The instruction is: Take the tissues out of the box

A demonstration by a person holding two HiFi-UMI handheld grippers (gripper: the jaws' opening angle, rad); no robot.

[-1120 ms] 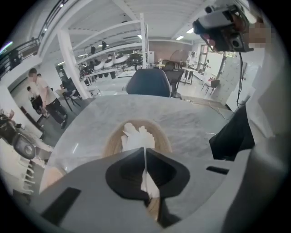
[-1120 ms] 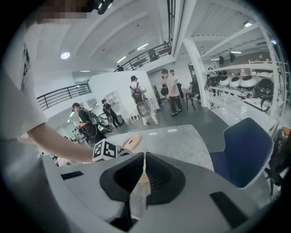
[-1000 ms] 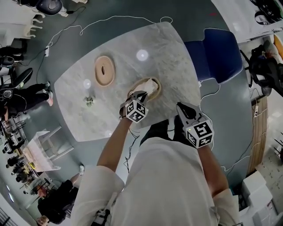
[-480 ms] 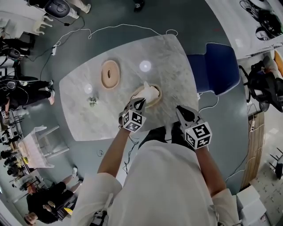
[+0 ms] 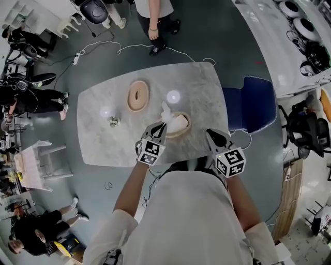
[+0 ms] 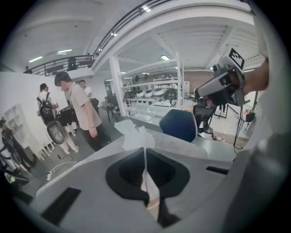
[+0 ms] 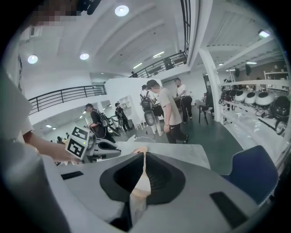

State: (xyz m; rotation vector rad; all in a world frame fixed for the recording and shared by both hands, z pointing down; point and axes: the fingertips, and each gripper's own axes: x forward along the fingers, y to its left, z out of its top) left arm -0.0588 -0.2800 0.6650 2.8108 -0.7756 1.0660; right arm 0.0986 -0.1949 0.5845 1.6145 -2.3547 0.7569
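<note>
Item, table (image 5: pixel 201 88): marble top, and we stand at its near edge. Item, box (image 5: pixel 182 126): round, pale wood, open, standing on the table near that edge. Item, lid (image 5: pixel 137 96): round with a slot in the middle, lying flat on the table, apart from the box on its far left side. Item, tissue (image 5: pixel 165 110): white and crumpled, standing up over the box's left rim; the left gripper view shows it (image 6: pixel 132 134) sticking out past the jaw tips. Item, left gripper (image 5: pixel 162 126): held over the box's near left rim, its jaws pressed together on the tissue, with only a thin white line showing between them in its own view (image 6: pixel 145 152). Item, right gripper (image 5: pixel 209 133): held to the right of the box and apart from it, its jaws (image 7: pixel 144 157) closed tip to tip with nothing gripped. Item, small object (image 5: pixel 114 121): on the table left of the box, too small for us to name. Item, chair (image 5: pixel 256 101): blue, at the table's right side. Item, person (image 5: pixel 155 10): standing on the floor beyond the table's far edge.
</note>
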